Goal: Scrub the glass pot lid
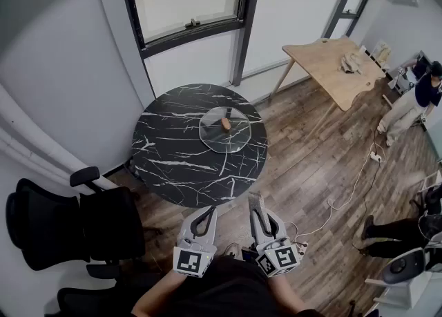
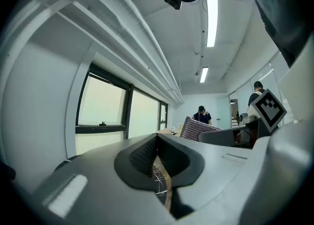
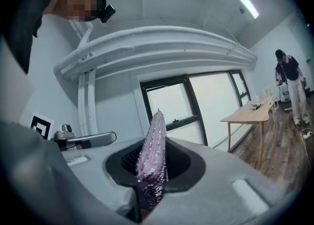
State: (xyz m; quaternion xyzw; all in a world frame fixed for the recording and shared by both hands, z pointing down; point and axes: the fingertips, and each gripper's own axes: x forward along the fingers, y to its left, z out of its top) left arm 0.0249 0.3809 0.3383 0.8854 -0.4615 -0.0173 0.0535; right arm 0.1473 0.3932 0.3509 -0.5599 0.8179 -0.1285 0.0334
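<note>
The glass pot lid [image 1: 224, 130] with a brown knob [image 1: 226, 124] lies flat on the round black marble table [image 1: 173, 157], right of its middle. Both grippers are held low near my body, well short of the table's near edge and apart from the lid. My left gripper [image 1: 210, 210] [image 2: 157, 140] is shut with nothing in it. My right gripper [image 1: 257, 205] [image 3: 149, 172] is shut on a sparkly purple scrub pad [image 3: 153, 143] [image 1: 256, 202], which stands upright out of the jaws. The pad [image 2: 196, 128] also shows from the left gripper view.
A black office chair [image 1: 69, 229] stands at the left of me. A wooden table [image 1: 338, 67] stands at the far right by the window. Cables [image 1: 345, 191] trail over the wood floor. People [image 1: 414, 101] stand at the right, with a white device [image 1: 404, 267] near them.
</note>
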